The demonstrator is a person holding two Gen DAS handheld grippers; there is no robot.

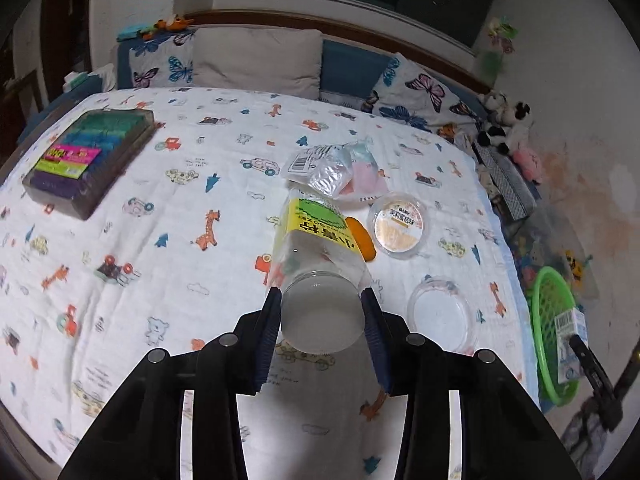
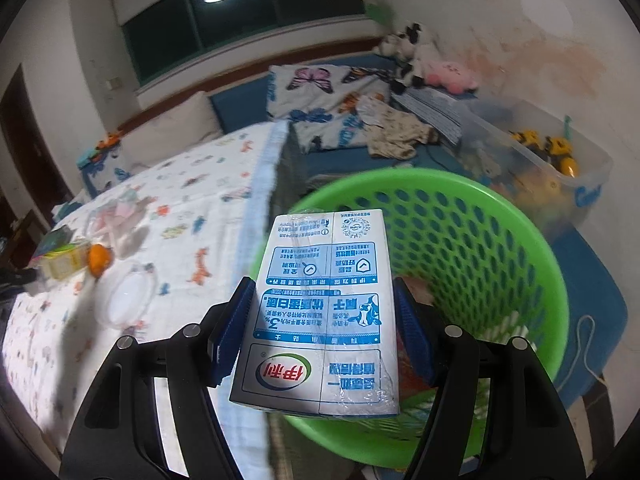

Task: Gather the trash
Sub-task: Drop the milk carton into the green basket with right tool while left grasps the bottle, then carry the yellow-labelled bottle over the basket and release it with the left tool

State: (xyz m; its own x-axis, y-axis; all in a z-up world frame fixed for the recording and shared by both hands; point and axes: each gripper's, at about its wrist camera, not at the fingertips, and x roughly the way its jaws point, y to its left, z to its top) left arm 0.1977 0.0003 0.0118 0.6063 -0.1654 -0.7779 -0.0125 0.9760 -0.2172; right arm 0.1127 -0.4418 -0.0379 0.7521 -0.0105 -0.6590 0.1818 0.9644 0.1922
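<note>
My left gripper is shut on a clear plastic bottle with a yellow-green label and an orange cap, its base toward the camera, just above the bed. My right gripper is shut on a white and blue milk carton and holds it over the near rim of the green mesh basket. The carton and basket also show at the right of the left wrist view. A crumpled plastic bag, a lidded jelly cup and a clear round lid lie on the bed.
The bed has a white cartoon-print sheet. A dark box of coloured items lies at its far left. Pillows and plush toys line the headboard. A clear toy bin stands behind the basket by the wall.
</note>
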